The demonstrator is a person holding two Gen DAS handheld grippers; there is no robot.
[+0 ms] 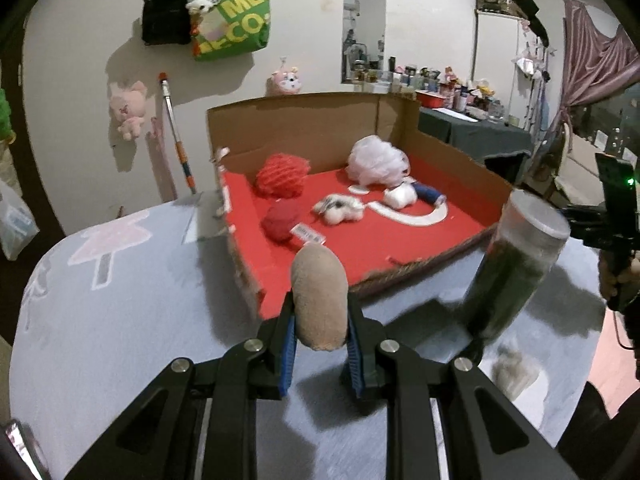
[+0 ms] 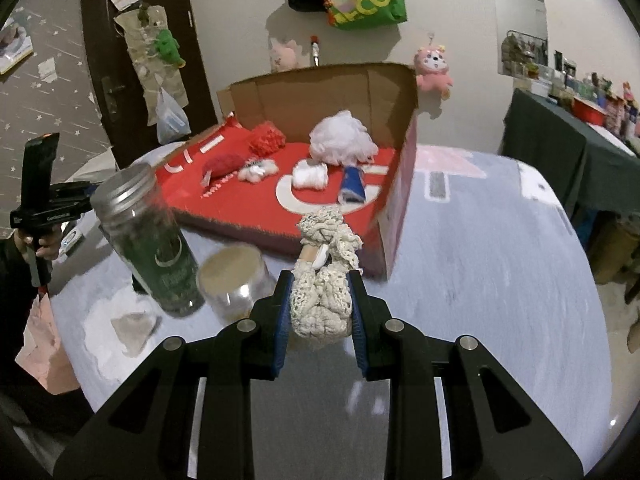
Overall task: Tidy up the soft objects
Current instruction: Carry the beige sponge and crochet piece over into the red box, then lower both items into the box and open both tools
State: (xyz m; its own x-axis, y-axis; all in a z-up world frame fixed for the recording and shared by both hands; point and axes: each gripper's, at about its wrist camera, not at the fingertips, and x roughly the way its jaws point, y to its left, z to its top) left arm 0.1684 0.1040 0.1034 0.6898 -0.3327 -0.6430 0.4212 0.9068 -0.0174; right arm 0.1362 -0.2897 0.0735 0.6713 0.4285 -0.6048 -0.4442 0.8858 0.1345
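Left wrist view: a pink plush toy (image 1: 129,109) hangs on the wall at far left, with a black bag (image 1: 166,10) and a green tote bag (image 1: 234,20) above it. Lower, the grey tablecloth (image 1: 120,300) spreads under the open cardboard box (image 1: 304,128) with its red floor. In the box lie a red mesh puff (image 1: 282,175), a red yarn ball (image 1: 280,222), a small white plush (image 1: 340,208), a white mesh pouf (image 1: 376,160) and a white roll (image 1: 400,196). The left gripper (image 1: 320,340) is clamped on a tan soft pad (image 1: 319,296), held just short of the box's near edge. To the right a tall green-filled jar (image 1: 516,264) with a metal lid stands between that gripper and the other handle at the frame edge.

Right wrist view: the same jar (image 2: 148,240) stands at left, a short clear jar (image 2: 236,280) with a tan lid just beside it, both left of the fingers. The right gripper (image 2: 320,308) pinches a cream crochet piece (image 2: 324,280) narrowly, in front of the box's open side. A blue-and-white roll (image 2: 354,188) lies inside near the box's right wall. At far right is a dark-covered side table (image 2: 560,140) crowded with small items.
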